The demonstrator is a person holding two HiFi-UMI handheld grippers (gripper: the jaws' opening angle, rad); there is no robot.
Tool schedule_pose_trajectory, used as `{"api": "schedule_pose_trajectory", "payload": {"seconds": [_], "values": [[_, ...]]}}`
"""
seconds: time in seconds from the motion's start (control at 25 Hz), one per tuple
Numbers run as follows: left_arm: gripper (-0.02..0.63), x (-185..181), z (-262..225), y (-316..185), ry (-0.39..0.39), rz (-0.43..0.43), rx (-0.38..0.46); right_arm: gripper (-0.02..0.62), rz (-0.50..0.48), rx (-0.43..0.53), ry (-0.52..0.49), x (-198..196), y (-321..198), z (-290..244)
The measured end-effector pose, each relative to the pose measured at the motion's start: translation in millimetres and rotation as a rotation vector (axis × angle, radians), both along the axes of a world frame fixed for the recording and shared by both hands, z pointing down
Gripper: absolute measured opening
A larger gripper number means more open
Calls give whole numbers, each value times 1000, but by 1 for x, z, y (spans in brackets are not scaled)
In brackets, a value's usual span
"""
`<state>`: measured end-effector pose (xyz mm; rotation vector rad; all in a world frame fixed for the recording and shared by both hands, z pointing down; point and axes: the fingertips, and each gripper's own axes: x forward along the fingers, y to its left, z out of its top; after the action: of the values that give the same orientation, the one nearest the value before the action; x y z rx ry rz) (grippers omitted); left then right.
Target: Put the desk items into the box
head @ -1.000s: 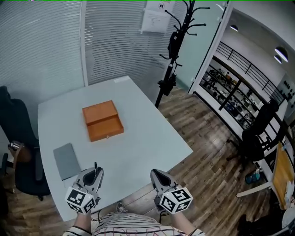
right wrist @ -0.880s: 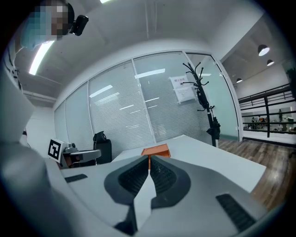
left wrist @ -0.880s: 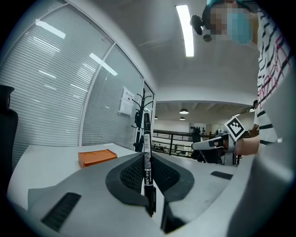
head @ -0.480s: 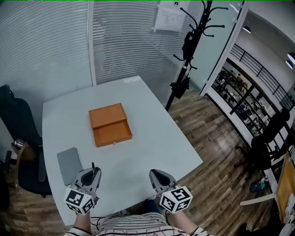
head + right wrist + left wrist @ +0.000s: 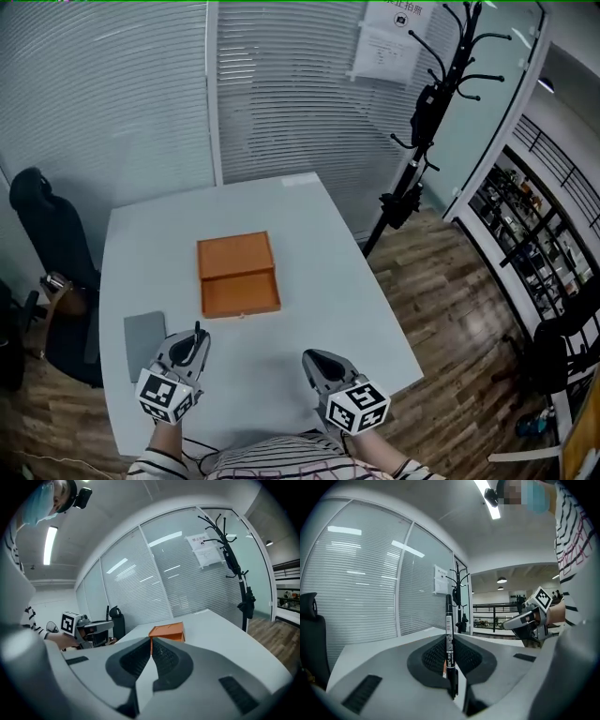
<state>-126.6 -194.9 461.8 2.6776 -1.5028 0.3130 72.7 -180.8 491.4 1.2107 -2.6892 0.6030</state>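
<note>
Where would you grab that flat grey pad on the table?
Probably by its near short edge, coming in low from the person's side: the grey pad lies flat and thin on the table, so only an edge offers a hold. The right gripper is empty; the left gripper holds a pen.

Nothing can be read for certain. The paper notice (image 5: 386, 49) on the glass wall beyond the desk's far edge has a heading and printed lines, all too small to make out. The marker pen (image 5: 449, 630) bears a white label with tiny illegible print. The left cube (image 5: 164, 396) and right cube (image 5: 358, 408) show only black-and-white square patterns.
</note>
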Motion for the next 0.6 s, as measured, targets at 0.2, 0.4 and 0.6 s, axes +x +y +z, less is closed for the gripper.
{"api": "schedule_pose_trajectory", "payload": {"seconds": [0.2,0.4,0.6], "values": [[38,4,-6,-35,-99,4,19,28,-40,-8,-8,3,-23,1],[38,6,-14,-69,-194,21,42,28,-59,-19,-17,3,-39,4],[38,13,-17,-103,-271,49,60,28,-67,-32,-23,4,-52,10]]}}
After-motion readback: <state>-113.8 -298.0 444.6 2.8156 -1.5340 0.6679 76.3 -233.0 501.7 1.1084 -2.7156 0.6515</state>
